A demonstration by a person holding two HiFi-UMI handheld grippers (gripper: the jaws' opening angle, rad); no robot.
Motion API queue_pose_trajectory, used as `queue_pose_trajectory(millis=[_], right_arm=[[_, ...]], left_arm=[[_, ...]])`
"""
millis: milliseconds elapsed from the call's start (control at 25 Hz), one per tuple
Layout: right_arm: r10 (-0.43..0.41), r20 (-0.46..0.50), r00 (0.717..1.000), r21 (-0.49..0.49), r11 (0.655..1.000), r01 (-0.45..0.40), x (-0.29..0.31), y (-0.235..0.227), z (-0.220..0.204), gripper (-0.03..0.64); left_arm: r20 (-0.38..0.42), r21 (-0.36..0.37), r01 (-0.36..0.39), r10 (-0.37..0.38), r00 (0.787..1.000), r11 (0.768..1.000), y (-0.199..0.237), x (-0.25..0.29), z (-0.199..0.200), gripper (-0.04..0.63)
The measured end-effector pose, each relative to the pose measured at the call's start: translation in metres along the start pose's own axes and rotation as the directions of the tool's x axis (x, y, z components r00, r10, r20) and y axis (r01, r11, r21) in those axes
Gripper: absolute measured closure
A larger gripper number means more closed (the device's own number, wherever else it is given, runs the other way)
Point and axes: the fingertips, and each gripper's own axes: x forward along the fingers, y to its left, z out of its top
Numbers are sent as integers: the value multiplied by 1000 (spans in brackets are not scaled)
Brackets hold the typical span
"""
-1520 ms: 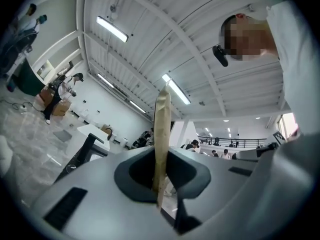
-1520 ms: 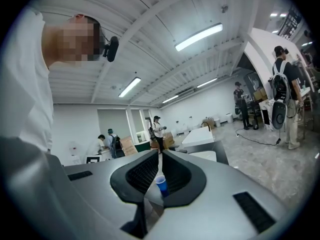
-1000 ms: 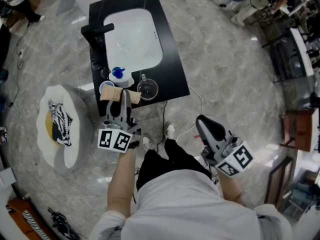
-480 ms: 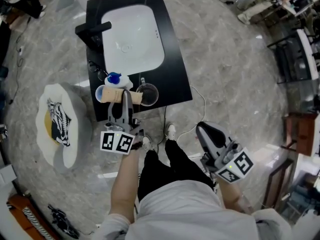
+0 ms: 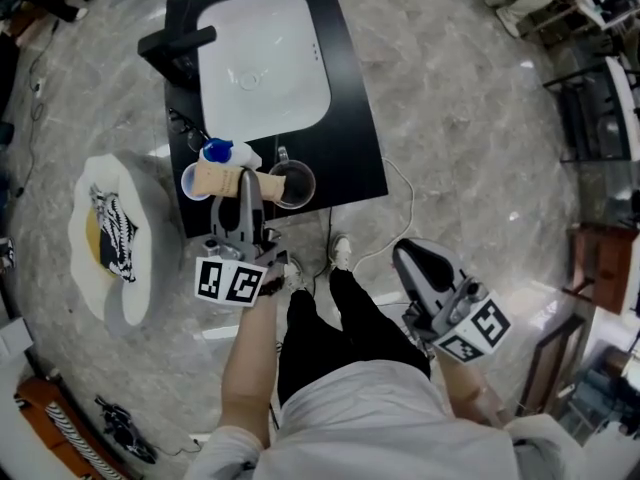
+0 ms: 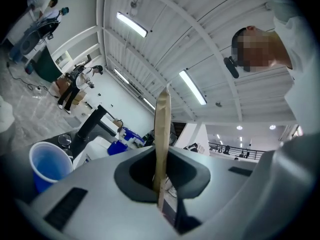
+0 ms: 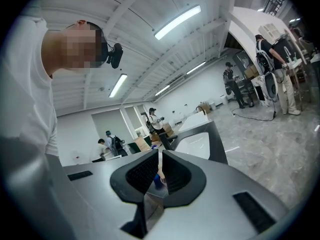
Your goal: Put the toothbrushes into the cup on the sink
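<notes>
Grey right gripper [image 5: 406, 250] hangs by the person's leg, well apart from the counter. Its jaws are drawn almost together and nothing is gripped, so it plays no part in this step.

Left gripper [image 5: 247, 182] is at the near edge of the black counter [image 5: 350, 138], jaws clamped on a flat tan pack [image 5: 222, 181], taken to be a boxed toothbrush. The left gripper view shows the pack edge-on, pinched near its middle. From the head view it lies crosswise, one end over or just beside the mouth of the blue cup [image 5: 190, 181]; which of the two cannot be told.

Findings for the step in hand:
- The pack must go in end first, so roll the wrist until the cup-side end points down before lowering.
- Centre that end over the cup mouth — the cup looks light and a knock on the rim could tip it.
- A clear glass [image 5: 292, 183] stands just beside the gripper and a blue-capped bottle [image 5: 220, 151] just behind the cup; keep the free end clear of both.
- Release only once the end is well inside.

White sink basin [image 5: 262, 63] beyond is not involved
</notes>
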Motion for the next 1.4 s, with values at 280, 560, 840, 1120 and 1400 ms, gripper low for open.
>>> queue_pose_trajectory(millis=[280,560,840,1120,1400], right_arm=[[3,-18,1000,19,1000,-3,1,-13,-6,566],[12,-18,1000,28,1000,-12,3,-22,-7,566],[17,-31,999,36,999,-16,5,-29,-11,566],[29,-31,999,36,999,-28,7,-31,-10,566],[41,-16,999,29,999,-40,9,-27,-4,566]], left_arm=[[-62,48,-9,12,998,999,1,2,-23,553],[-107,128,-4,18,994,992,-5,4,-32,531],[-125,108,-27,41,991,994,4,3,-41,498],[-114,127,-48,62,992,991,5,1,-36,431],[-97,189,-45,65,993,981,-2,-3,-18,381]])
